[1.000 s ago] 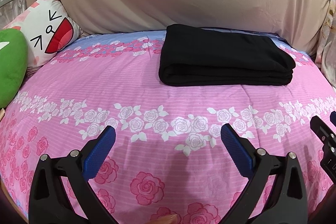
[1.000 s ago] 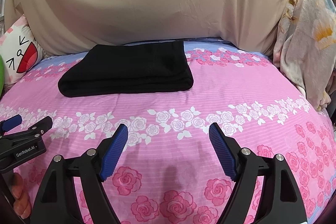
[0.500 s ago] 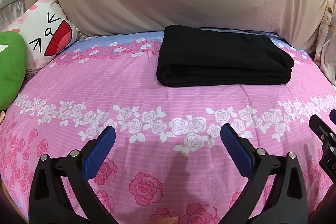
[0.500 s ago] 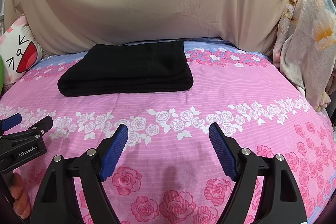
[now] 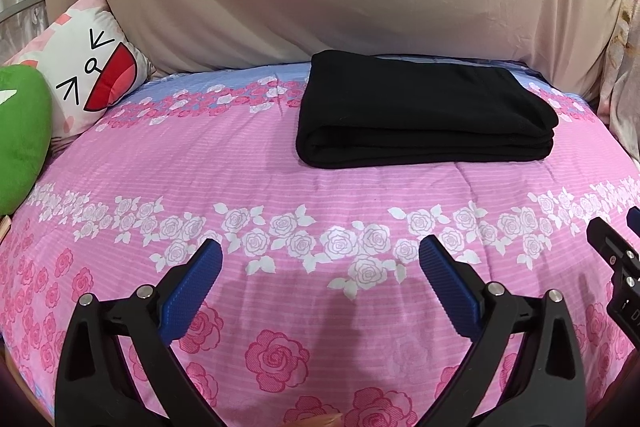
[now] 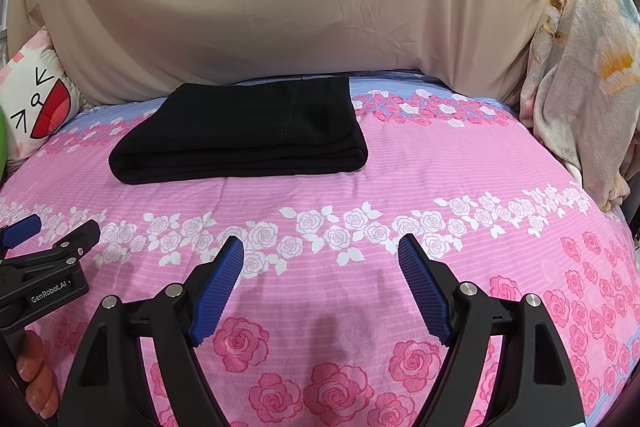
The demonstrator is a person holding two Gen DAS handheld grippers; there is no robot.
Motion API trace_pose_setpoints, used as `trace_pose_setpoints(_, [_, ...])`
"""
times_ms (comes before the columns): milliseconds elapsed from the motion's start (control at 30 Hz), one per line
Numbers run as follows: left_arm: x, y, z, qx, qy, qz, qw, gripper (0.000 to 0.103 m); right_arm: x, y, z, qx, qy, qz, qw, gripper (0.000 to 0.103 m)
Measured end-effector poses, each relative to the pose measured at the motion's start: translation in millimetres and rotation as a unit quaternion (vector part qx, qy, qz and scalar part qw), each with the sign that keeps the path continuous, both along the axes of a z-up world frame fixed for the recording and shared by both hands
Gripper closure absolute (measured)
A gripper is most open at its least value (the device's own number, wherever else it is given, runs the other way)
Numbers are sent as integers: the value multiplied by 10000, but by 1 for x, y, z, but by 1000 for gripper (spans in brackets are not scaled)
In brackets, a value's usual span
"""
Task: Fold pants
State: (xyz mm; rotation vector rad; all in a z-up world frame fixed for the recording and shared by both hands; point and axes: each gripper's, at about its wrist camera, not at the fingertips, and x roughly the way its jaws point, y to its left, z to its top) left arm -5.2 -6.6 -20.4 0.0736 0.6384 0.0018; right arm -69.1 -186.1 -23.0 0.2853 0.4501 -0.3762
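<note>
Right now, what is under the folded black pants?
The pants lie on the pink floral bedsheet, near its blue stripe. The sheet directly beneath them is covered and cannot be seen.

pants (image 5: 424, 115): matt black knit cloth | bedsheet (image 5: 240, 163): printed cotton | fingers (image 6: 218, 287): ribbed blue rubber

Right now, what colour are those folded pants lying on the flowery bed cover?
Plain black folded pants, no pattern; clearest in the left wrist view.

Home bedroom, floral bedspread (image 5: 280, 163), cartoon pillow (image 5: 92, 75)
</note>
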Motion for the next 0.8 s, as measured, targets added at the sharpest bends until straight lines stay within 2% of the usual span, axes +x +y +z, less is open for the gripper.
trace_pose_setpoints(467, [-1, 2, 1, -160, -3, -159, 9997, 11, 1, -1, 0, 3, 9, 4, 10000, 26])
trace_pose_setpoints(800, [-5, 0, 3, 35, -145, 31, 9999, 11, 0, -4, -4, -6, 22, -17, 10000, 24])
